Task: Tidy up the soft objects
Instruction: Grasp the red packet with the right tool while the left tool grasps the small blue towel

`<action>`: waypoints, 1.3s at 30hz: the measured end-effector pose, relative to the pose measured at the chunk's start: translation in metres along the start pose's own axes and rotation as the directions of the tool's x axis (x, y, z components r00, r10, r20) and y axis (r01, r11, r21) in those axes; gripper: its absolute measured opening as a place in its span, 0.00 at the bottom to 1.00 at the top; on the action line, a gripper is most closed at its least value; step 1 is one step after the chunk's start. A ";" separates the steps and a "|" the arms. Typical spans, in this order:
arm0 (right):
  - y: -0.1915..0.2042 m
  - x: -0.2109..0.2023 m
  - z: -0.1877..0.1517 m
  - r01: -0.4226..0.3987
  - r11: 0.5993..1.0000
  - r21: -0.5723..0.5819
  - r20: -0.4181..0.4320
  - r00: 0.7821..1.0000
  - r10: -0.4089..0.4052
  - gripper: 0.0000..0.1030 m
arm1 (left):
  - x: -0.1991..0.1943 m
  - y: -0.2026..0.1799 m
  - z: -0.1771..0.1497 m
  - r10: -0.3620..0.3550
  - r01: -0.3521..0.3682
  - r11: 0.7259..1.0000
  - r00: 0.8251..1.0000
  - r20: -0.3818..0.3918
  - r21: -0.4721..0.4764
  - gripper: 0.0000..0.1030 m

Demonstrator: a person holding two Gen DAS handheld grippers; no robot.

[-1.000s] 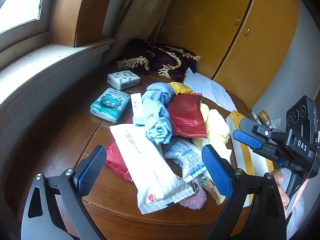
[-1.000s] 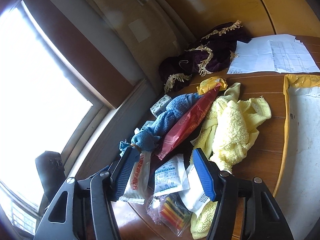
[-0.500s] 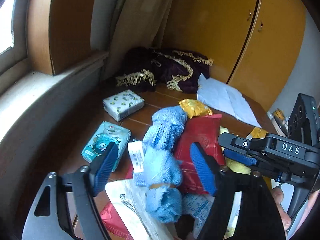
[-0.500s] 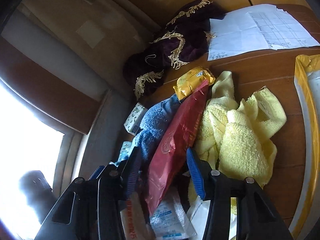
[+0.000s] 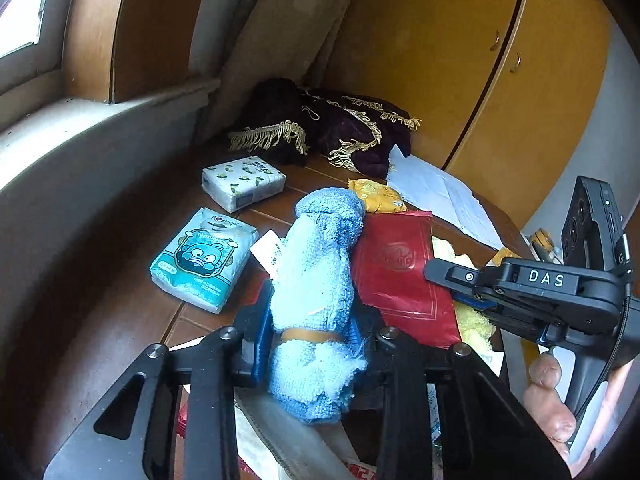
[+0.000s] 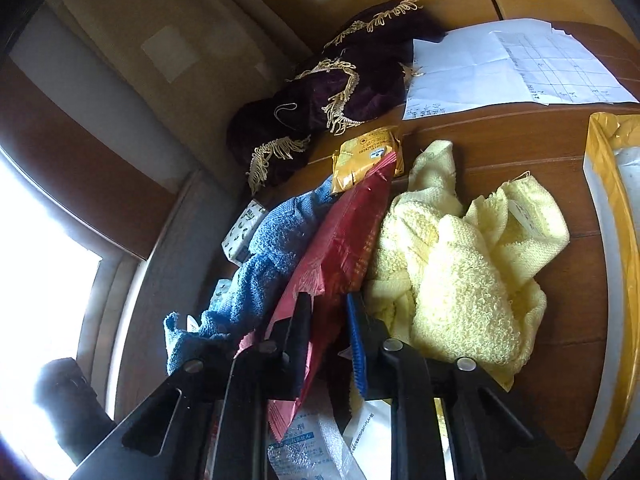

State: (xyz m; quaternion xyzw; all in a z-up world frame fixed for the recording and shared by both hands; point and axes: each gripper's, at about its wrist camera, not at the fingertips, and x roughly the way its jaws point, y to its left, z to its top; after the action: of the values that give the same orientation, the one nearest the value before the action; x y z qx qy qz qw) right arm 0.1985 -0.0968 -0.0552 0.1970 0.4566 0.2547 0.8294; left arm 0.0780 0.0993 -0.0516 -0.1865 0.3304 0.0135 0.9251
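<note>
The left gripper [image 5: 310, 334] has its fingers clamped on the blue towel [image 5: 316, 264], a roll bound by a rubber band, pinching it just at the band. The towel lies mid-counter, its far end against the yellow packet [image 5: 376, 200] and its side on the red pouch [image 5: 400, 272]. The right gripper [image 6: 330, 320] has its fingers narrow around the near edge of the red pouch [image 6: 340, 248]; whether they actually pinch the foil cannot be told.

To do this well, the left hand should probably lift the roll straight up before carrying it off, so its far end does not drag the yellow packet or the white slip beside it. The right hand could steady the pouch so it does not ride along.

Open counter [image 5: 120, 264] lies toward the window-side edge, beyond the teal tissue pack [image 5: 204, 260] and the white tissue pack [image 5: 244, 182]. The back corner is taken by a fringed cloth [image 5: 320, 128] and papers [image 5: 436, 192], and the yellow towel [image 6: 460, 268] fills the other side.
</note>
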 end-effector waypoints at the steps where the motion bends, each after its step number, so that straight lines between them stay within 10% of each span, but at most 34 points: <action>1: 0.000 -0.003 0.001 -0.004 1.000 0.002 0.011 1.000 0.004 0.12 | -0.001 0.003 0.001 -0.010 0.010 1.000 1.000 0.004 -0.017 0.27; 11: 0.006 -0.057 0.002 -0.019 0.999 -0.038 0.223 0.975 0.027 0.03 | -0.020 0.017 0.007 -0.098 0.109 0.989 0.990 0.100 -0.103 0.26; 17: 0.010 -0.054 0.007 -0.029 0.997 -0.077 0.167 0.985 0.041 0.03 | -0.019 0.020 0.009 -0.109 0.120 0.986 0.990 0.094 -0.119 0.26; 20: 0.008 -0.045 0.007 -0.029 0.996 -0.081 0.115 0.993 0.038 0.13 | -0.019 0.017 0.008 -0.108 0.117 0.988 0.990 0.089 -0.103 0.26; 23: 0.006 -0.037 0.004 -0.012 0.998 -0.067 0.114 0.993 0.020 0.57 | -0.015 0.016 0.009 -0.104 0.111 0.989 0.991 0.079 -0.093 0.26; 33: 0.017 -0.017 -0.007 0.215 0.961 -0.174 0.099 0.975 -0.200 0.69 | -0.013 0.015 0.008 -0.100 0.106 0.990 0.993 0.066 -0.093 0.26; 37: 0.032 -0.003 -0.019 0.330 0.901 -0.280 0.110 0.944 -0.312 0.60 | -0.012 0.015 0.008 -0.095 0.100 0.991 0.993 0.066 -0.089 0.26; 39: 0.034 0.001 -0.021 0.385 0.875 -0.293 0.118 0.923 -0.367 0.28 | -0.013 0.015 0.008 -0.095 0.101 0.991 0.993 0.070 -0.089 0.26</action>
State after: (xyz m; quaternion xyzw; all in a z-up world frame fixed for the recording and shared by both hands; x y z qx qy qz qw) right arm 0.1723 -0.0675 -0.0475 -0.0212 0.4157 0.1515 0.8965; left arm 0.0705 0.1172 -0.0431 -0.2446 0.2895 -0.0107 0.9253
